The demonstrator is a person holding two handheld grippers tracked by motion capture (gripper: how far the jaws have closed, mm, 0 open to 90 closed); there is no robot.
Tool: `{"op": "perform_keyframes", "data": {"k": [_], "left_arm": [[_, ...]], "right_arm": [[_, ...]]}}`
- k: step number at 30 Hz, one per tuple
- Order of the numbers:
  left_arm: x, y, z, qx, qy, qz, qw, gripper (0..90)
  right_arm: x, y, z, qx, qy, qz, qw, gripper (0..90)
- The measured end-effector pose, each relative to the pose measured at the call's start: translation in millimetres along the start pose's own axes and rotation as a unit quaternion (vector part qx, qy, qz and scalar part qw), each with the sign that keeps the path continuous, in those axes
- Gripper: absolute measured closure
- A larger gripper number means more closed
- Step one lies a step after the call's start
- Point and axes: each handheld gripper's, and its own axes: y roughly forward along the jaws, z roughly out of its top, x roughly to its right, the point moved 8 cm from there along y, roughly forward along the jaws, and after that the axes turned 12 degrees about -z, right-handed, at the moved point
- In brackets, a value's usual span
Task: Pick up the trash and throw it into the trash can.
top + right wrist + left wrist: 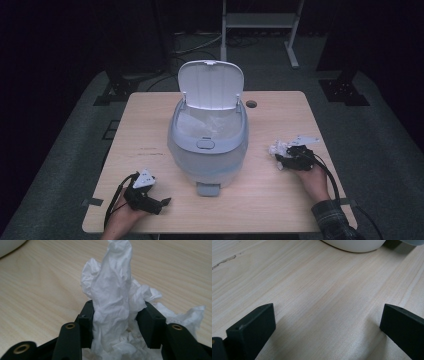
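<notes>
The right gripper (pixel 116 315) has its jaws clenched on the crumpled tissue (pixel 113 290) right of the open-lidded bin (pixel 208 145), likely next lifting it there, while the left gripper (pixel 327 325) rests released.

Premises present as a lab or recording studio: a lone wooden table (pixel 150 145) on grey carpet (pixel 75 145), black-draped surroundings, metal stand legs (pixel 292 50) and loose floor cables (pixel 200 47) behind.
</notes>
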Motion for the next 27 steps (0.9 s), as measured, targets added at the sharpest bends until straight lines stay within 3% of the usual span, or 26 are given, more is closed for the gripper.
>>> {"op": "perform_keyframes", "data": {"k": [11,27], "left_arm": [[0.0,0.0,0.0,0.000,0.000,0.000,1.0000,0.0],[0.0,0.0,0.0,0.000,0.000,0.000,1.0000,0.0]], "right_arm": [[-2.3,-7.5,-1.1,-0.007,-0.002,0.029,0.9995,68.1],[-6.6,-18.8,0.8,-0.011,0.000,0.066,0.9978,71.9]]}}
